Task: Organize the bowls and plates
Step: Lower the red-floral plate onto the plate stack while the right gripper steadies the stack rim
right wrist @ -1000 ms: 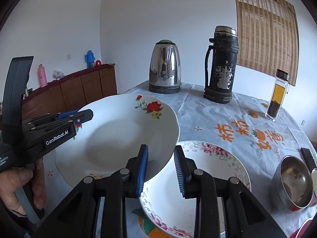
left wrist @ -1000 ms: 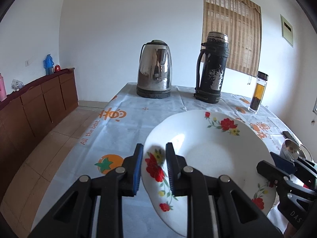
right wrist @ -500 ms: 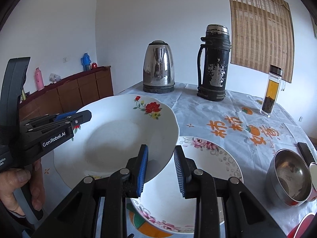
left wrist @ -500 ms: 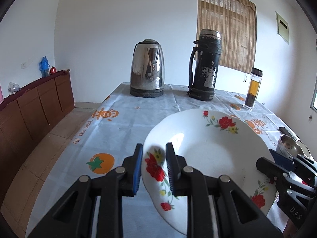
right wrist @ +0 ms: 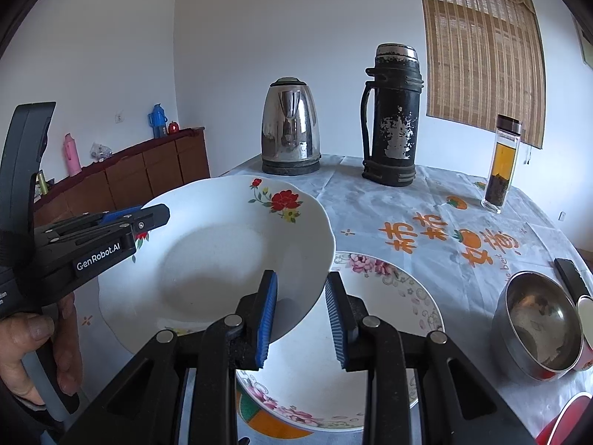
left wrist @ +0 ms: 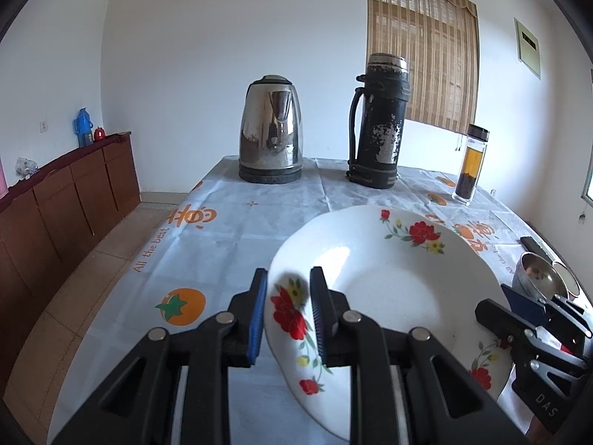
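1. Your left gripper (left wrist: pixel 287 309) pinches the near-left rim of the glossy white, red-flowered deep plate (left wrist: pixel 385 282), held above the tablecloth.
2. Your right gripper (right wrist: pixel 301 313) straddles its right rim, blue ribbed pads slightly apart.
3. Beneath lies a flat pink-flowered plate (right wrist: pixel 389 296); right, a steel bowl (right wrist: pixel 537 319).

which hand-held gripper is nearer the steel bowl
Right. The right hand-held gripper is at the red-flowered plate's near rim, with the steel bowl just to its right. The left hand-held gripper grips the plate's far rim.
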Demonstrator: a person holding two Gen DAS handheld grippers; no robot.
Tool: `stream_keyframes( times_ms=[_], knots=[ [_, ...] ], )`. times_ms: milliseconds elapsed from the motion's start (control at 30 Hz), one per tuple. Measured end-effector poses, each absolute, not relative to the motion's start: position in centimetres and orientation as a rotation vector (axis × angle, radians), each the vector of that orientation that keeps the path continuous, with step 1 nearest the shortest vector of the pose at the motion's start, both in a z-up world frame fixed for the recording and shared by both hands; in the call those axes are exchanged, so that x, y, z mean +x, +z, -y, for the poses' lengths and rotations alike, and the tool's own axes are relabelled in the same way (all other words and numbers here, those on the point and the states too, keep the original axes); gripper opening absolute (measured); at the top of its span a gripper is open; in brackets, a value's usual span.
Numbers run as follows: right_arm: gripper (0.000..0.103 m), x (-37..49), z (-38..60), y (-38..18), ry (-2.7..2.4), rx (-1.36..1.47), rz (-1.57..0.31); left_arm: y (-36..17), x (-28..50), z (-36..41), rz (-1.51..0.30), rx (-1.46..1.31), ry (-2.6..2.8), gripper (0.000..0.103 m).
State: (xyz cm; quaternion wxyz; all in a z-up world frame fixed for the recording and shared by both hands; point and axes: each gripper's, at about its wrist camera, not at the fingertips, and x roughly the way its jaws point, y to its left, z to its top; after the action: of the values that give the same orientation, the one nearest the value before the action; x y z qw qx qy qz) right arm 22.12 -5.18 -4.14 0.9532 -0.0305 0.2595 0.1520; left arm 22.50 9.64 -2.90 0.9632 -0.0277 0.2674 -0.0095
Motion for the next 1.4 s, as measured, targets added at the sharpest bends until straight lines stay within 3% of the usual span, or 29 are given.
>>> stream_keyframes(
  times_ms=[1400],
  knots=[
    [0.029,22.3,12.3,-4.1,0.192,0.034,-0.520,-2.3,24.0,-1.9,-0.574,-0.025,-0.070,0.020]
  ],
)
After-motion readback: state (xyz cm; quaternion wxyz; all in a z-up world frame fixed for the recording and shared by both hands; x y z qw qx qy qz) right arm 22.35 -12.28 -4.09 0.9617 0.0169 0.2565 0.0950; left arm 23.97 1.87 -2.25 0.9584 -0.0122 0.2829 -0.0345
